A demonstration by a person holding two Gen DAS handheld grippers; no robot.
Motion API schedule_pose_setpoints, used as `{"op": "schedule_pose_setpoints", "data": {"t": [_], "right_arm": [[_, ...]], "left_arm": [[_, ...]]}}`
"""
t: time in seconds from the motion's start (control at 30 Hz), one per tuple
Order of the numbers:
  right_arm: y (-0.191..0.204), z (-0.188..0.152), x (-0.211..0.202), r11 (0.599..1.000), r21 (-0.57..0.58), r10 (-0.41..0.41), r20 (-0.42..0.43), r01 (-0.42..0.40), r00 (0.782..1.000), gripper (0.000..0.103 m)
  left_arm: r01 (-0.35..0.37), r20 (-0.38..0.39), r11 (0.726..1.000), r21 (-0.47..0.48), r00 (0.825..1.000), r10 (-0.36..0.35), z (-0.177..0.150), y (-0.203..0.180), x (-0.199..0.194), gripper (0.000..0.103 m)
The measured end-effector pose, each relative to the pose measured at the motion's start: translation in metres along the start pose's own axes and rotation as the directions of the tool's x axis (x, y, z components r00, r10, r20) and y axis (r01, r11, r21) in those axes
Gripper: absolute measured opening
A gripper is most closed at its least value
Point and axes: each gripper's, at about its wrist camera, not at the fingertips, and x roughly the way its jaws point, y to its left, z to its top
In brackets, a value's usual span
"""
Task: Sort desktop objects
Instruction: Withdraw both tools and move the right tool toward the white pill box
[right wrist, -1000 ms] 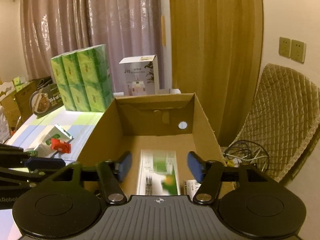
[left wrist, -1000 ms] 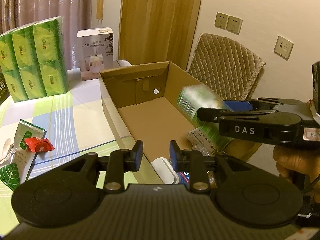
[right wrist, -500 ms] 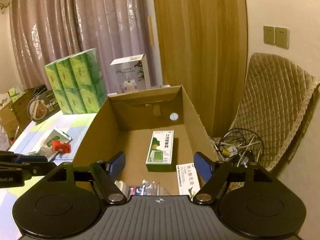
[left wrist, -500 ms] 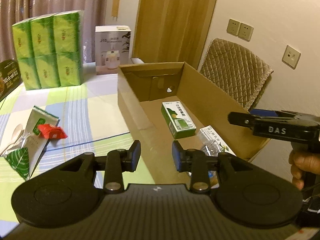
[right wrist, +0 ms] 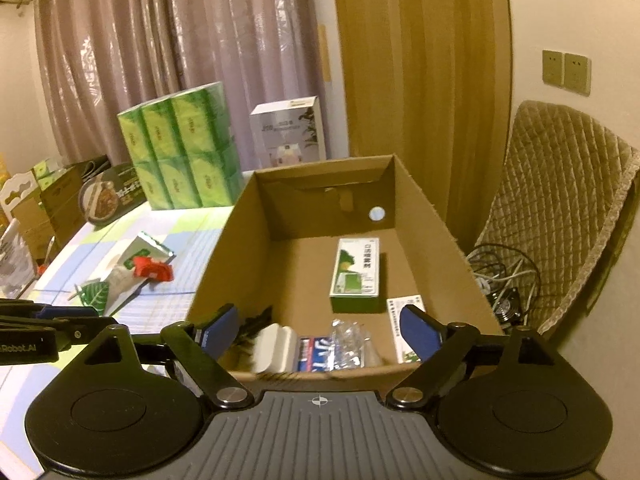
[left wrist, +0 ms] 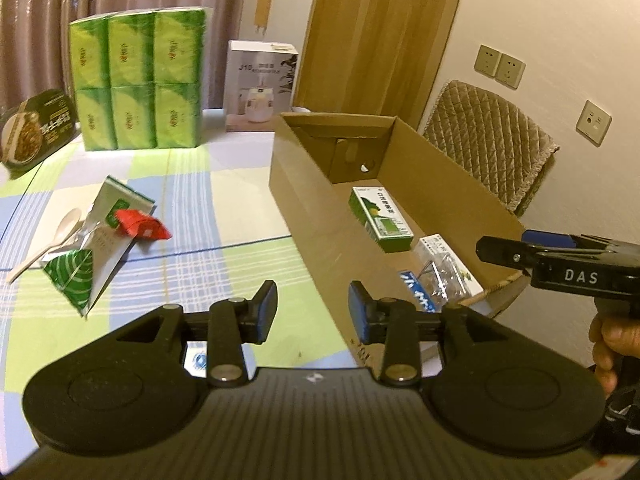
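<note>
The right gripper is hovering over the near end of the cardboard box, fingers released and having just been opening wide, nothing between them. The green carton is lying flat on the box floor, well ahead of the fingers, apart from them. Closer under the fingers, at the box's near wall, are lying a white case, a blue-and-white pack, a clear wrapper and a white leaflet box.

The left gripper is hanging over the counter just left of the box, fingers partly apart, having just been opening a little, holding nothing. A hand is gripping the right gripper's handle.

Still on the counter, well ahead-left of the left fingers: one red packet lying on one white-green sachet, one green triangular pack, one white spoon.

At the back: one six-pack of green tissue, one white box reading "J10", one dark food tray.

Readable writing: "DAS" on the right gripper, "Robot.AI" on the left gripper in the right wrist view. The carton's print is too small to read.
</note>
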Motion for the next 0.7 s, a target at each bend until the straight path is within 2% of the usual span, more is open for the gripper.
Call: {"op": "schedule_pose_setpoints", "data": {"t": [0.27,0.33,0.5,0.7], "right_arm": [[0.022,-0.004,-0.009,0.999,-0.034,0.021,0.002,-0.021,1.000,0.096],[0.027,-0.005,-0.012,0.999,-0.039,0.028,0.007,-0.028,1.000,0.098],[0.046,-0.004,-0.019,0.997,-0.045,0.064,0.029,-0.063,0.998,0.099],[0.081,0.003,-0.026,0.987,-0.074,0.148,0.063,-0.143,0.987,0.099]], "left_arm": [[-0.030,-0.004,0.999,-0.037,1.000,0.030,-0.019,0.019,-0.019,0.047],[-0.041,-0.005,0.998,-0.047,0.999,0.040,-0.024,0.025,-0.024,0.053],[-0.079,-0.011,0.995,-0.067,0.997,0.079,-0.037,0.046,-0.038,0.058],[-0.135,-0.009,0.984,-0.114,0.991,0.135,-0.048,0.079,-0.056,0.061]]}}
